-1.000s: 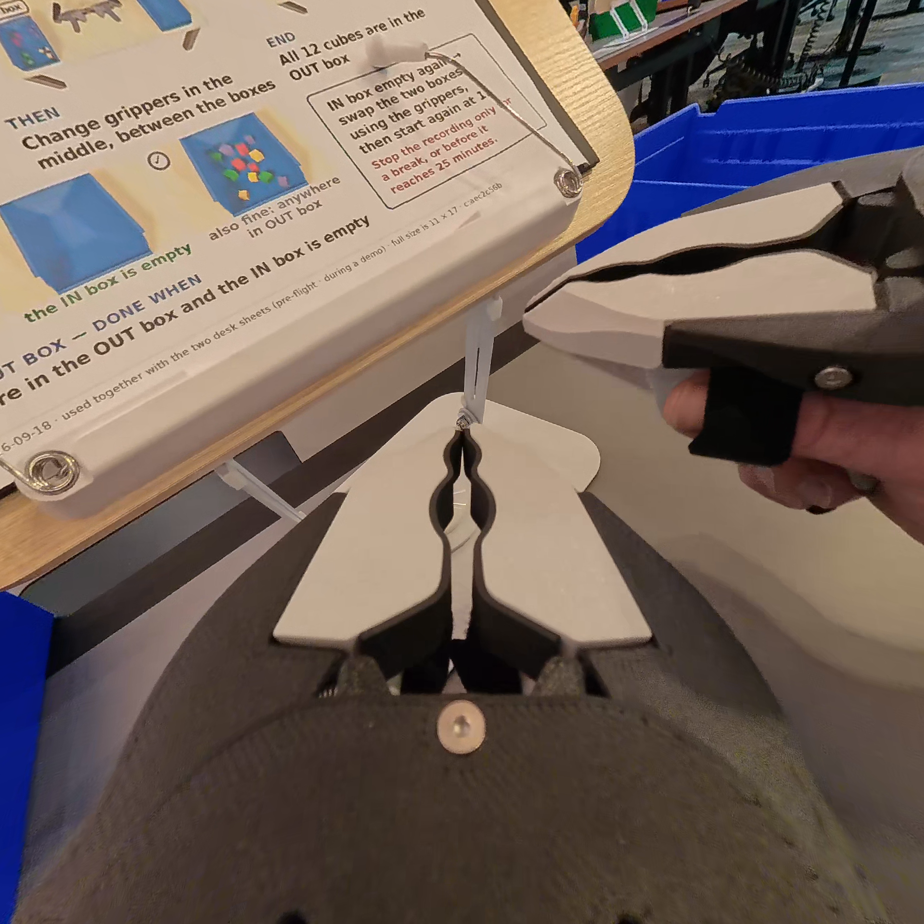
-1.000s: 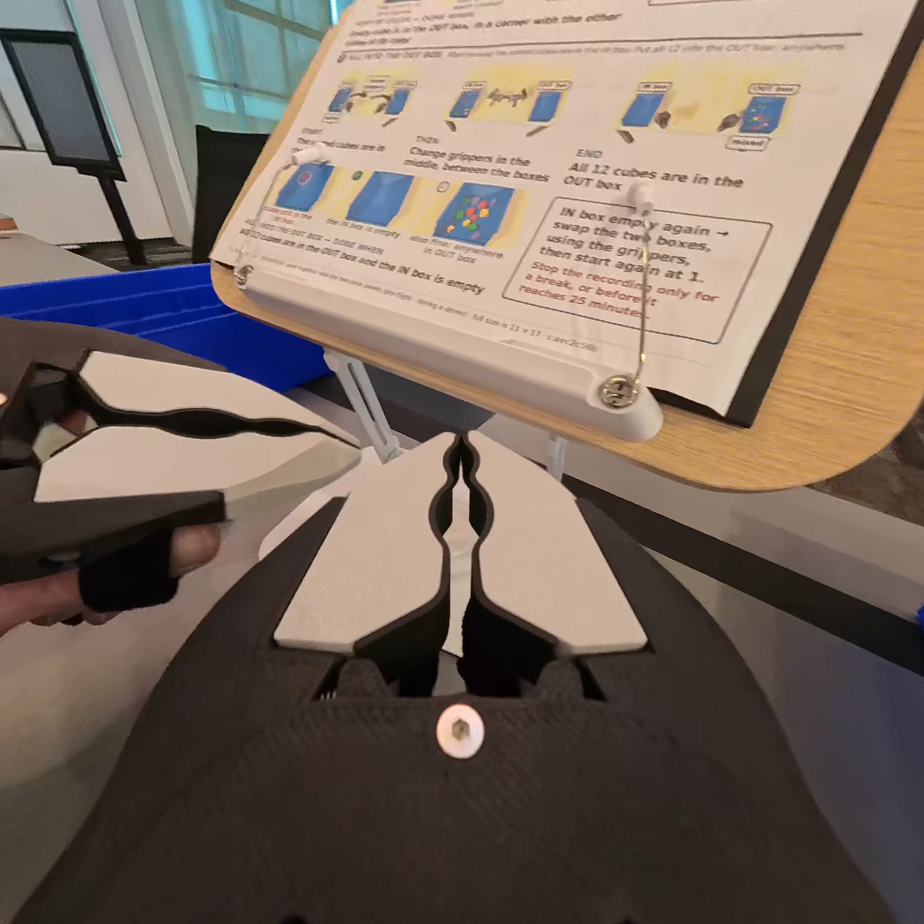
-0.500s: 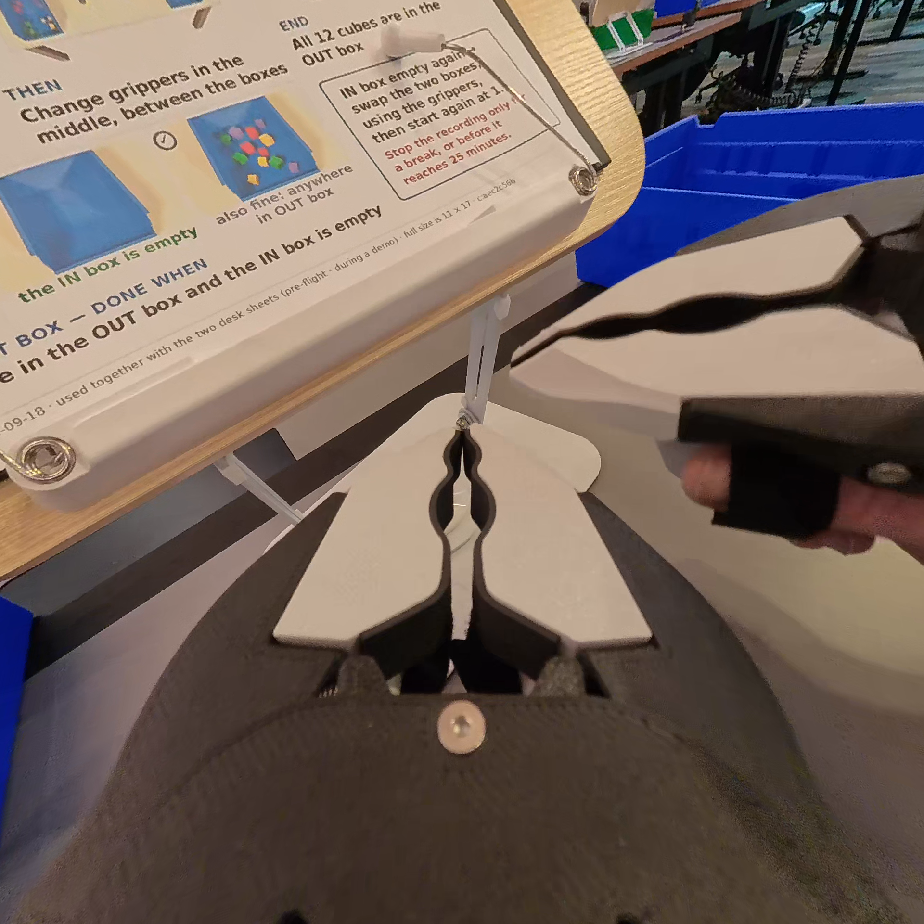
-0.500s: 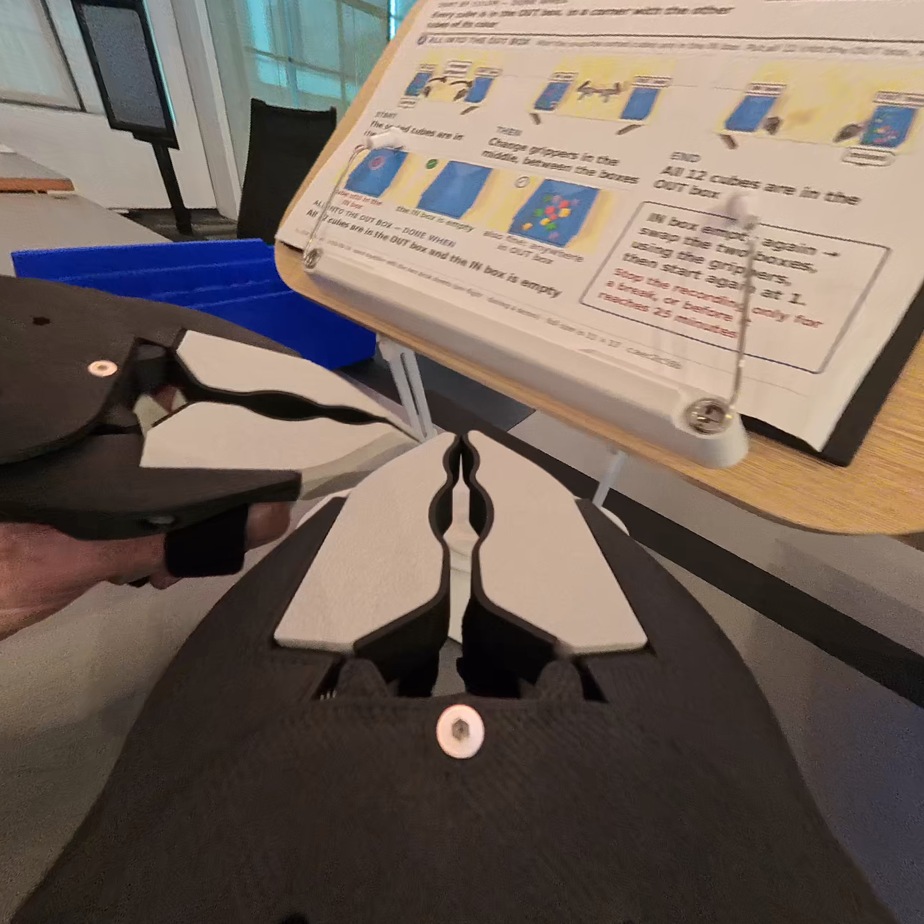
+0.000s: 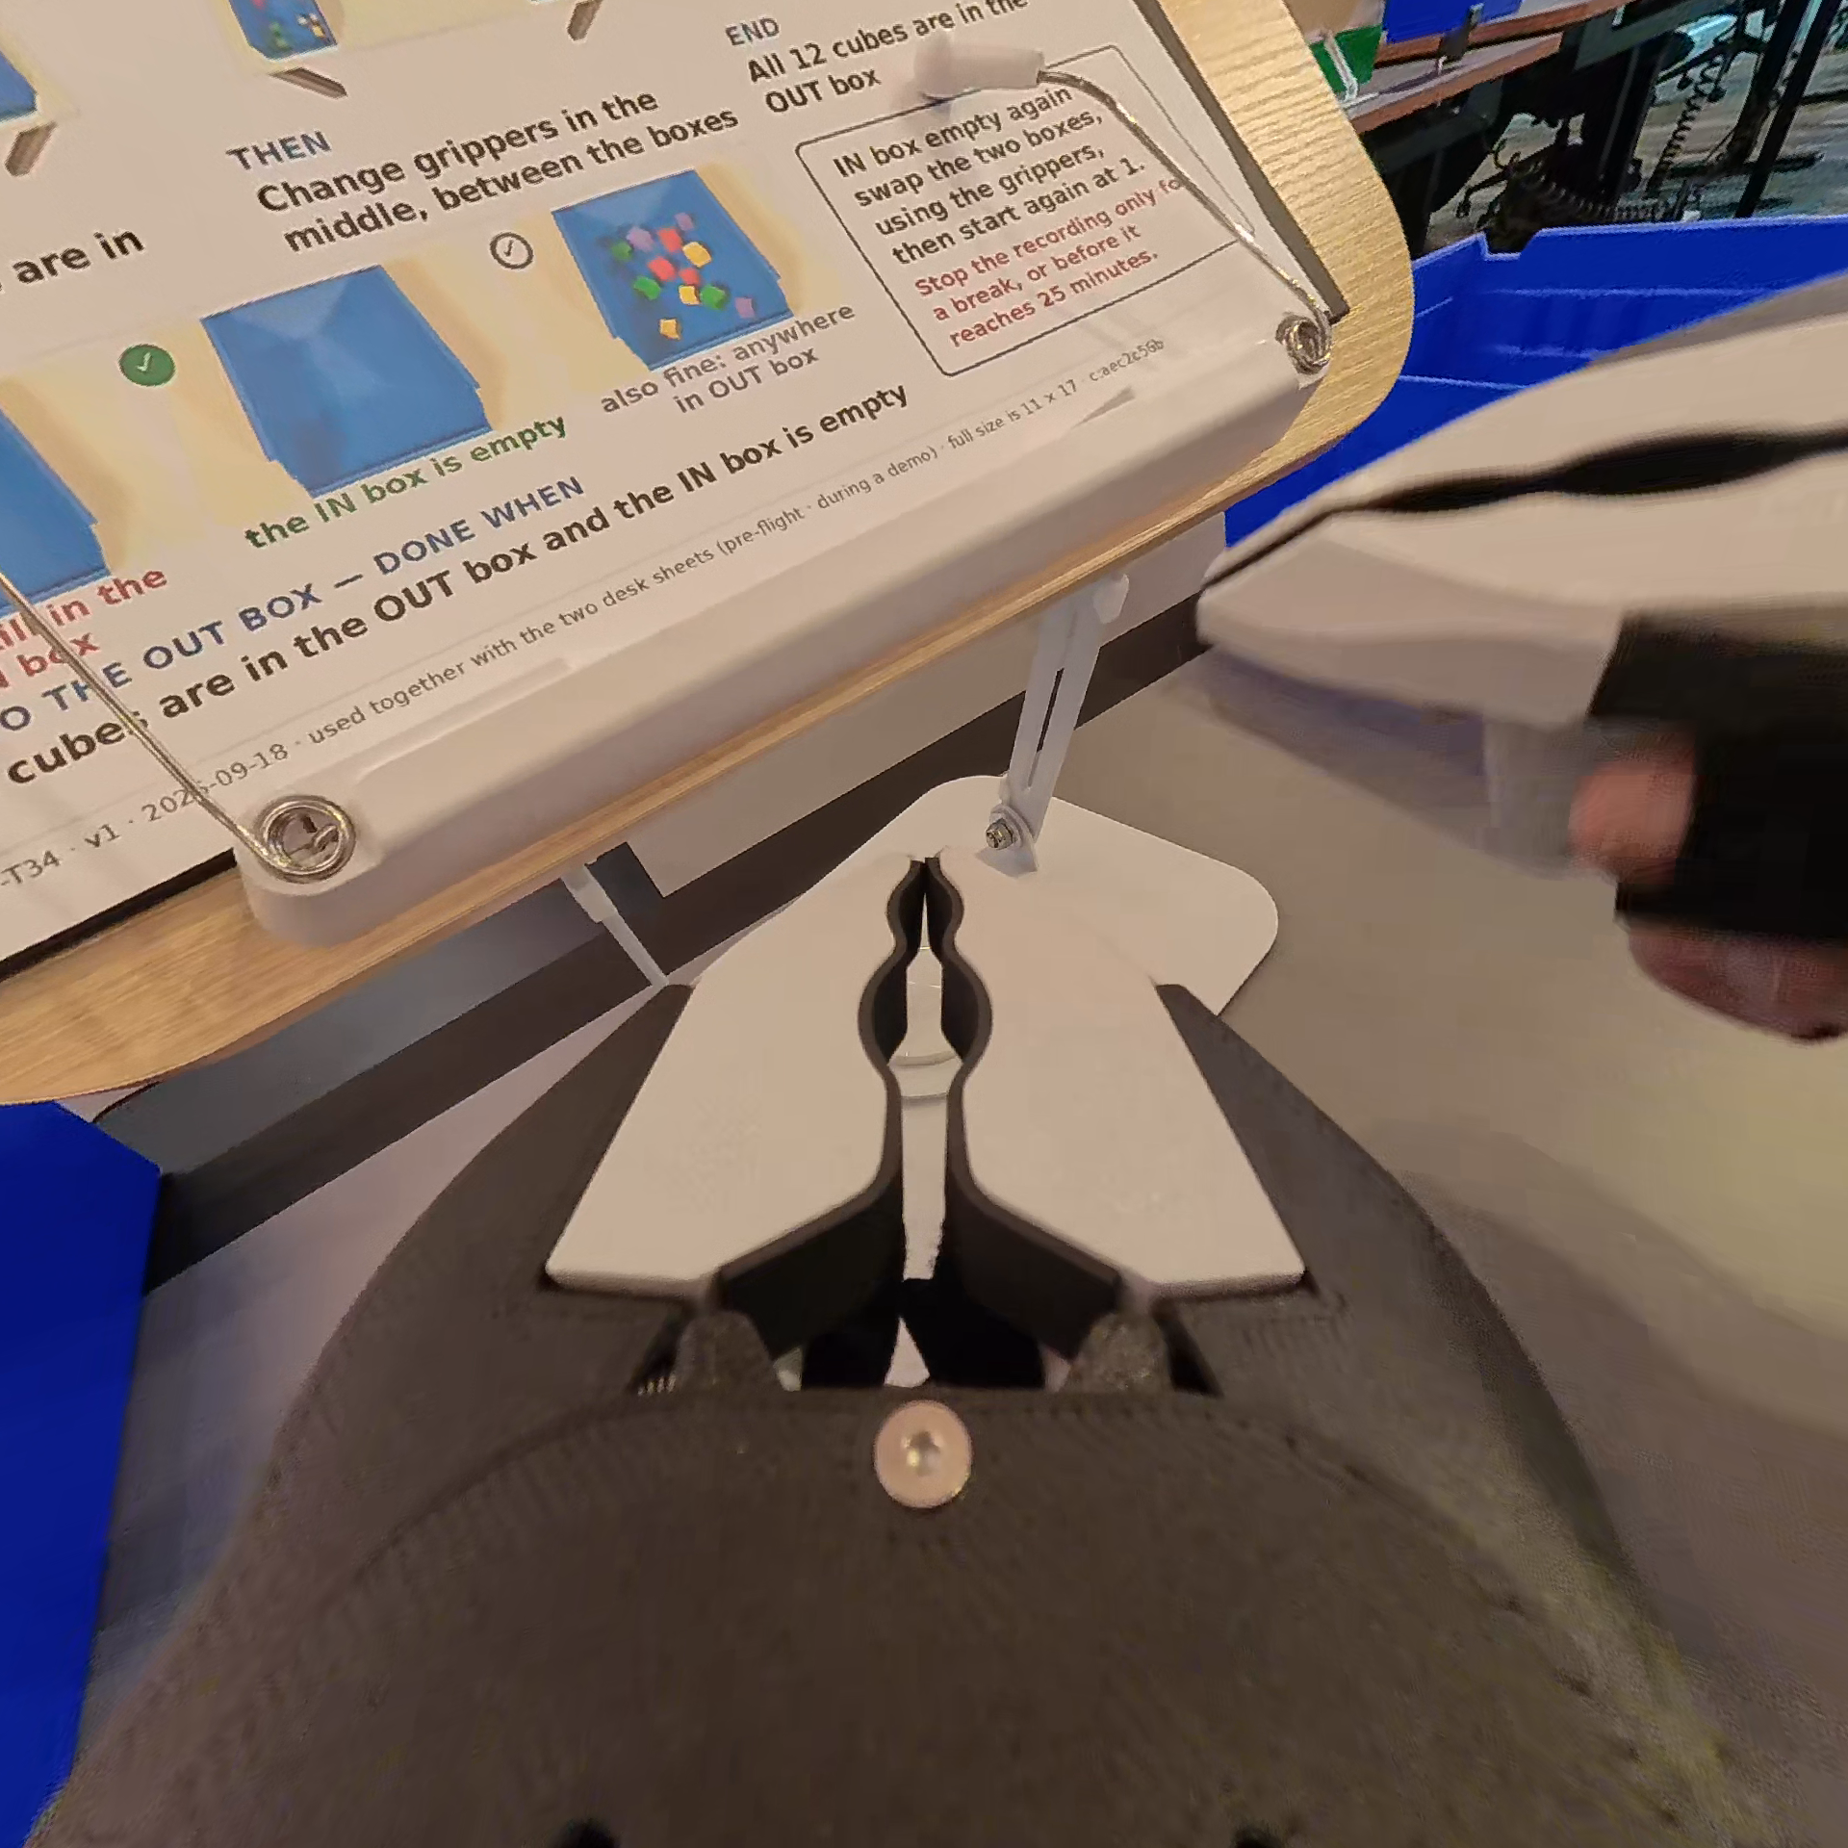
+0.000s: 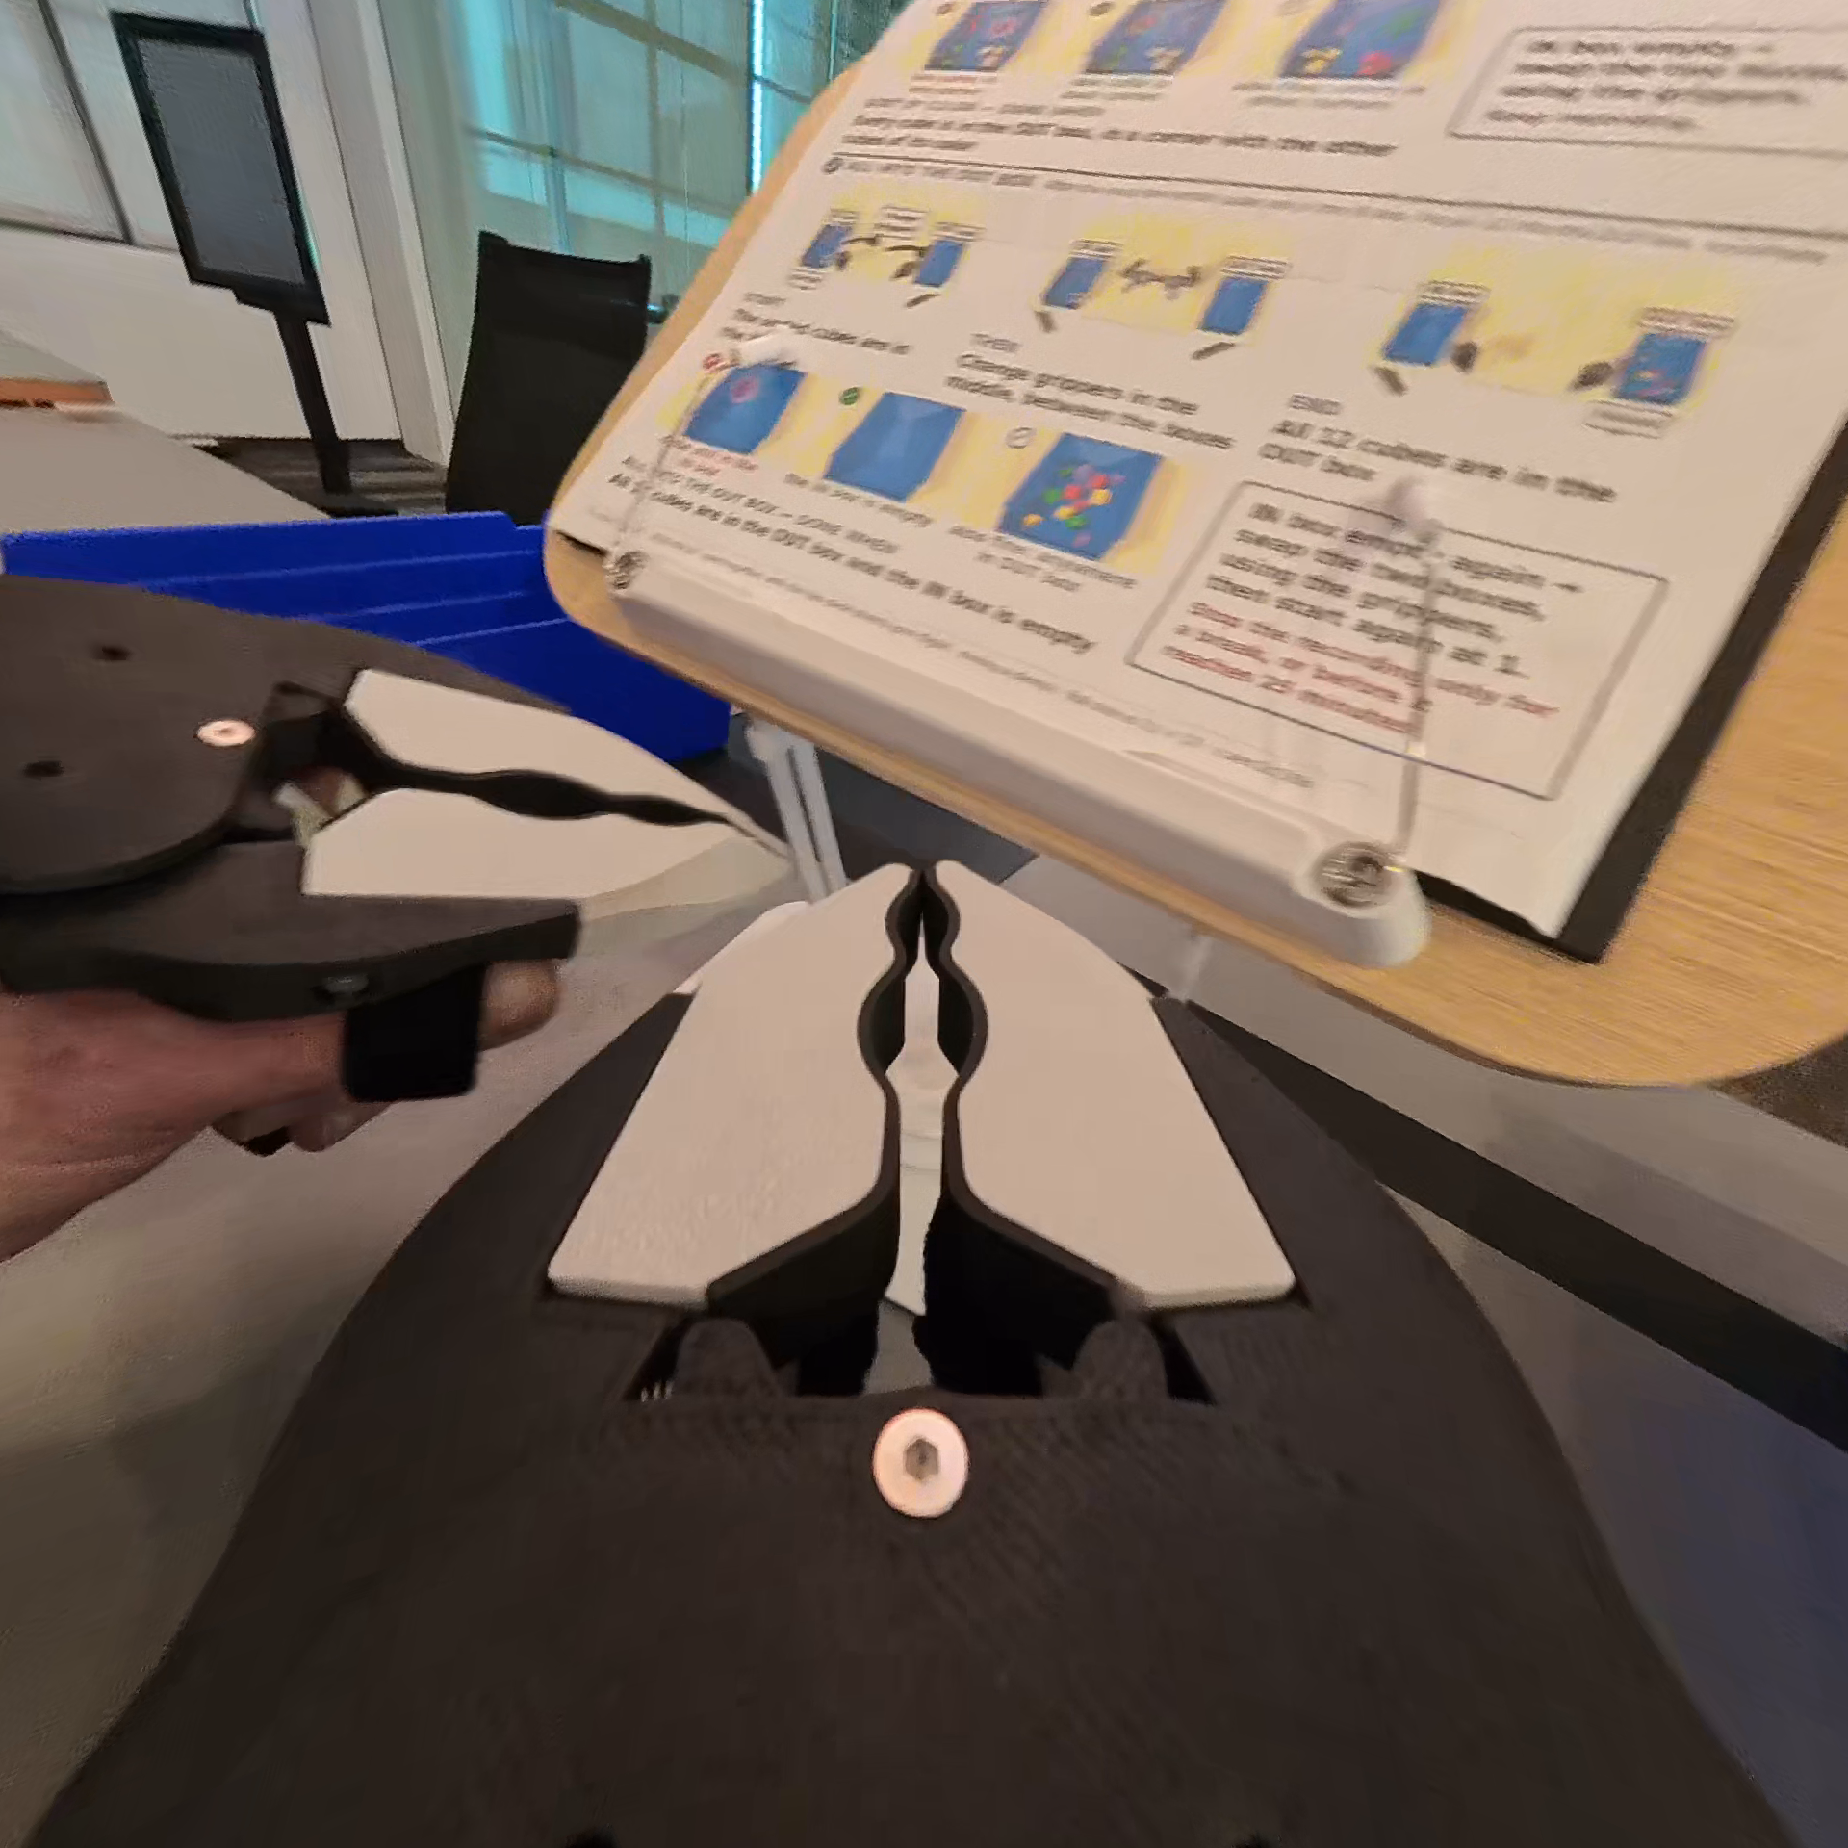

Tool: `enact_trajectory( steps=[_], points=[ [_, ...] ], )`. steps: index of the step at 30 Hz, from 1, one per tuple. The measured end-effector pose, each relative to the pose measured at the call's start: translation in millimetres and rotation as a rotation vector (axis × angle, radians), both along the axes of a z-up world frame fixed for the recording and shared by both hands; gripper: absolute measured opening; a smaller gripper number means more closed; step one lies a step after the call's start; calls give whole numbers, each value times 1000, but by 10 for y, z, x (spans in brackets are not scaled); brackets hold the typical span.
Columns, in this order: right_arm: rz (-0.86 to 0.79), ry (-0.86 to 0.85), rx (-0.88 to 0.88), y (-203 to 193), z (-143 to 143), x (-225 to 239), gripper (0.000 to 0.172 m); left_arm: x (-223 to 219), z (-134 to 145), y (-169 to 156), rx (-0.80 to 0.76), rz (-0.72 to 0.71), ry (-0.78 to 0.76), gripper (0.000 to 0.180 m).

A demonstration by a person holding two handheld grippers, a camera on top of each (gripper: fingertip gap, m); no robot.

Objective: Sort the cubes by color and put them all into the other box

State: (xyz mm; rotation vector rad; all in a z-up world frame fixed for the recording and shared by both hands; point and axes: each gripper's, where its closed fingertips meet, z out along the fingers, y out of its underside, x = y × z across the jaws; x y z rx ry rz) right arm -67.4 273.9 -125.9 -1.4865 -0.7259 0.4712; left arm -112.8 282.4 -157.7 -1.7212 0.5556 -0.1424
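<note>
No cube shows in either view. My left gripper (image 5: 925, 865) is shut, its fingertips touching with nothing between them, over the white foot (image 5: 1180, 900) of a sheet stand. My right gripper (image 6: 922, 875) is shut the same way, pointing under the stand's board. Each shows in the other's view, held by a hand: the right gripper (image 5: 1500, 560) at the right edge, the left gripper (image 6: 420, 800) at the left, both with jaws closed. One blue box (image 5: 1620, 290) stands behind the right gripper. Another blue box (image 6: 380, 590) stands behind the left gripper.
A tilted wooden board with a clipped instruction sheet (image 5: 600, 400) overhangs the grey table between the boxes; it also shows in the right wrist view (image 6: 1250, 480). A corner of a blue box (image 5: 60, 1350) sits at the lower left. Desks and a chair (image 6: 550, 370) stand beyond.
Both grippers stay shut. The right gripper has slid toward the right edge of the left view. The left gripper has drawn toward the left edge of the right view. Both views have swung along the board.
</note>
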Motion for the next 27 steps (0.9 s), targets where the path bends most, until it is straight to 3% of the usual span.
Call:
enact_trajectory(
  steps=[7,17,27],
  points=[
    [-169,74,17,404,170,689,0,-28,-54,19,-8,5,3,0],
    [-185,178,17,523,405,1214,0,-1,-89,18,-11,-3,13,1],
    [-210,185,-7,660,361,1568,0,55,-165,14,-20,-20,29,0]
  ],
)
